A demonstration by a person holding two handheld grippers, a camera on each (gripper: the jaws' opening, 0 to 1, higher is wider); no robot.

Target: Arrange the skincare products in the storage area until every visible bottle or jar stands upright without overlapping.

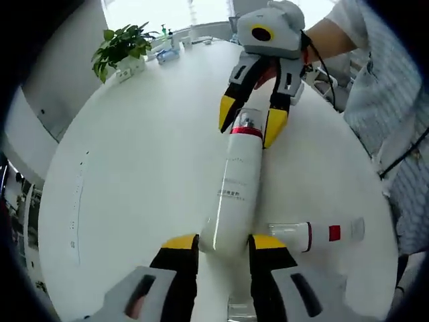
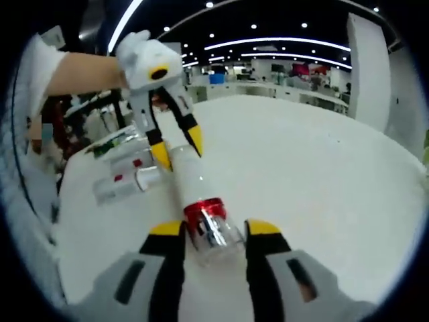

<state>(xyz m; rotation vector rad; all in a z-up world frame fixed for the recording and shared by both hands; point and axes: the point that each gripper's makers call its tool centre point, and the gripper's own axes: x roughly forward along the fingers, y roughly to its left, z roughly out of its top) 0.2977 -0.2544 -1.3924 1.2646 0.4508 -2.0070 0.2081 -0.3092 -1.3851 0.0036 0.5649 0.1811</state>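
Note:
A tall white bottle [image 1: 236, 184] with a red band and a clear cap [image 2: 213, 235] lies lengthwise on the round white table [image 1: 134, 168]. My left gripper [image 1: 224, 243] is shut on its base end, one yellow-tipped jaw against each side. My right gripper [image 1: 249, 119] reaches in from the far side and is shut on the cap end. In the right gripper view, the right gripper [image 2: 216, 229] holds the cap and the left gripper [image 2: 177, 147] holds the far end of the bottle [image 2: 189, 180]. A clear bottle with a red label [image 1: 315, 235] lies on its side beside the white one.
A potted green plant [image 1: 120, 48] and small items [image 1: 167, 54] stand at the table's far edge. A person's arm and striped shirt [image 1: 395, 100] are at the right. In the right gripper view, the clear bottle [image 2: 127, 182] lies near the table's left edge.

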